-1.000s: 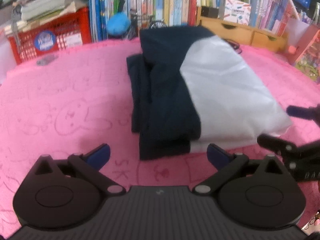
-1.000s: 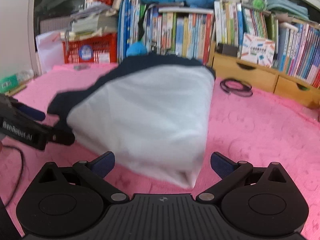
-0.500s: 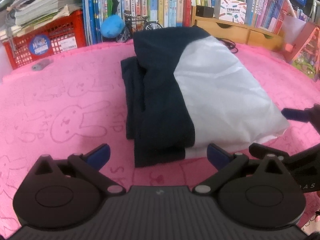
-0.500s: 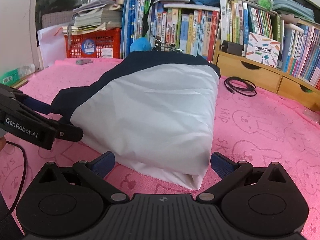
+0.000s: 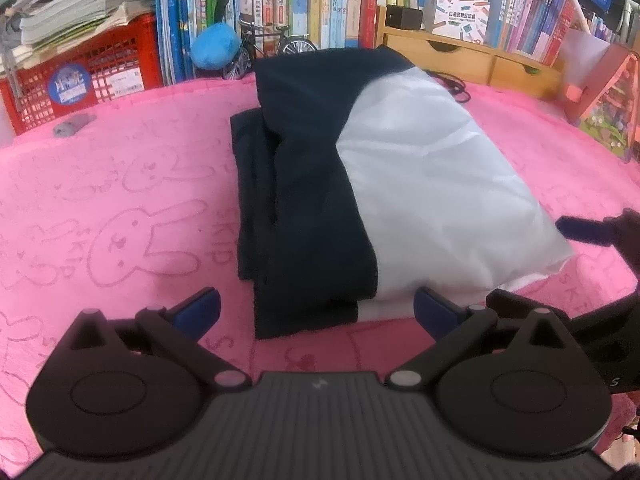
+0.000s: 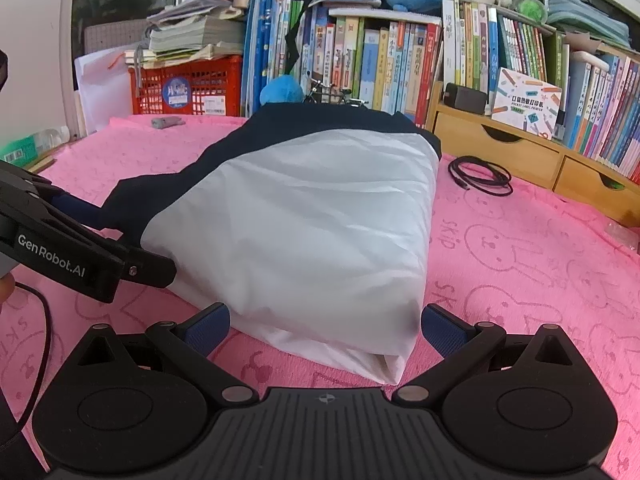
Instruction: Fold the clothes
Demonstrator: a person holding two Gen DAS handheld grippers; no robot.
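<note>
Spread wide and gripping nothing, both pairs of jaws are seen at the near edge of a pink rabbit-print blanket [image 5: 120, 184]: the left gripper [image 5: 316, 312] before the garment's dark end, the right gripper [image 6: 324, 324] before its white end, fabric lying between the blue pads without being pinched. One folded navy-and-white garment [image 5: 360, 184] is laid at the blanket's middle, its navy half toward the left edge, its white half toward the right. One red crate [image 6: 188, 84] is stood at the far left corner, its contents hidden, with papers stacked on top. One coiled black cable [image 6: 480, 174] is left near the far right edge, clear of the garment. Books [image 6: 380, 64] are ranged along the far edge above wooden drawers [image 6: 500, 152]. One blue plush ball [image 5: 214, 50] and one model bicycle [image 5: 272, 46] are set behind the garment.
</note>
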